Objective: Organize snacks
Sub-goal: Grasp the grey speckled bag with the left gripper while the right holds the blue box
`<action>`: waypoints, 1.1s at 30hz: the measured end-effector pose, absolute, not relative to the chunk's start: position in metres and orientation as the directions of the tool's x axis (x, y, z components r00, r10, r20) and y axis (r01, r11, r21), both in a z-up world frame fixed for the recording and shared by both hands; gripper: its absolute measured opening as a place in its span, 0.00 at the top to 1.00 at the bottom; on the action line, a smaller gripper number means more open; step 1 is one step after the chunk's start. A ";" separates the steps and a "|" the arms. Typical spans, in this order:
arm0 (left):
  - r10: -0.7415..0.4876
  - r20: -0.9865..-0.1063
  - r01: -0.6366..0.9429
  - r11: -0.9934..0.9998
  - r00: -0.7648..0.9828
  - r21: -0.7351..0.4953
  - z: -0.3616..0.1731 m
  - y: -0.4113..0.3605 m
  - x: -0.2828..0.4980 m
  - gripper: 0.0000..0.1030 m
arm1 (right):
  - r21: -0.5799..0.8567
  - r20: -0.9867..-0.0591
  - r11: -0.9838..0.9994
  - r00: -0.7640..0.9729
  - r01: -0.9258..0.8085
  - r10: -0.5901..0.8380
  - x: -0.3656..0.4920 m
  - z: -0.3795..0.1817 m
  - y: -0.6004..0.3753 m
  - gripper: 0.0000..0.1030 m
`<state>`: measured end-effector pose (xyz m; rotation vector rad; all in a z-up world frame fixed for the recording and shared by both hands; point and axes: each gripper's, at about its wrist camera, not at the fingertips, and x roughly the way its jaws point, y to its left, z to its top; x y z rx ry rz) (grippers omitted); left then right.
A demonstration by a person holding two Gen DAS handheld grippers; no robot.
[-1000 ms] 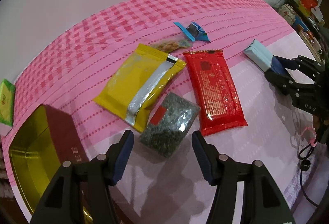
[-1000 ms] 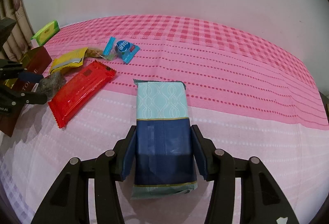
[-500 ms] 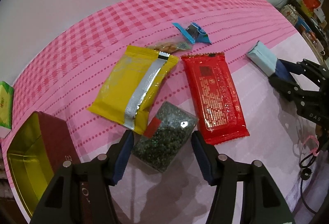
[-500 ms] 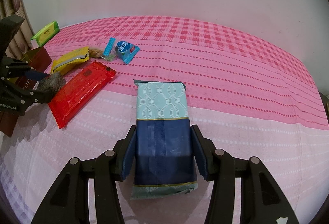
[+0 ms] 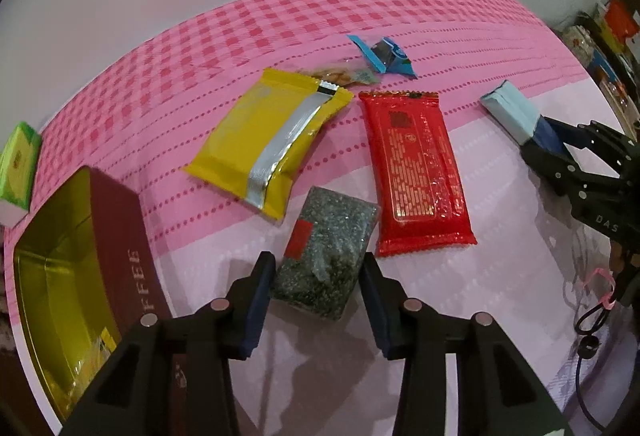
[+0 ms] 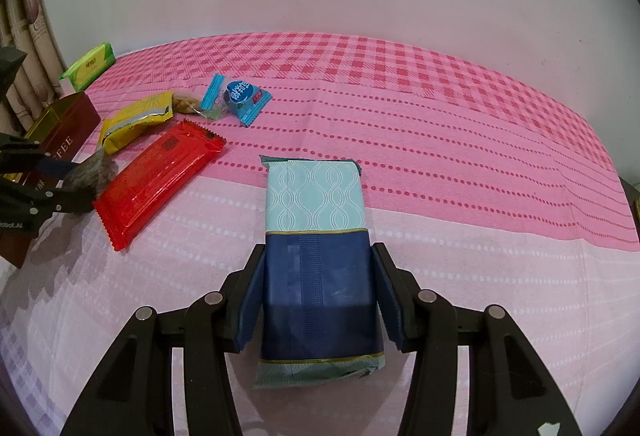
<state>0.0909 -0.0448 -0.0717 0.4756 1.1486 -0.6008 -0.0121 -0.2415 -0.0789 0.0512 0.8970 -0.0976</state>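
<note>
My left gripper (image 5: 318, 286) straddles the near end of a clear pouch of dark green tea (image 5: 326, 254) with a red label; its jaws stand open, close beside the pouch. My right gripper (image 6: 318, 286) has its jaws around a blue and light-teal packet (image 6: 316, 236) lying on the pink cloth, with small gaps at the pads. A yellow packet (image 5: 272, 133), a red packet (image 5: 416, 167), small blue candy wrappers (image 5: 386, 53) and a nut packet (image 5: 344, 75) lie beyond. A maroon tin (image 5: 80, 268) with a gold inside stands open at my left.
A green packet (image 5: 18, 163) lies at the far left edge of the pink checked tablecloth (image 5: 460, 23). Shelves with clutter (image 5: 600, 31) stand at the far right. A wall rises behind the table. Cables hang by the right gripper (image 5: 596, 175).
My left gripper has moved forward and down so that the tea pouch now lies between its fingers. The right gripper and its packet have not moved.
</note>
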 end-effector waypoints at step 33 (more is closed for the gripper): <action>-0.217 -0.920 0.518 0.855 0.325 -0.018 -0.053 -0.010 0.080 0.65 | 0.001 -0.780 0.994 0.621 0.113 -0.070 -0.011 -0.079 -0.242 0.54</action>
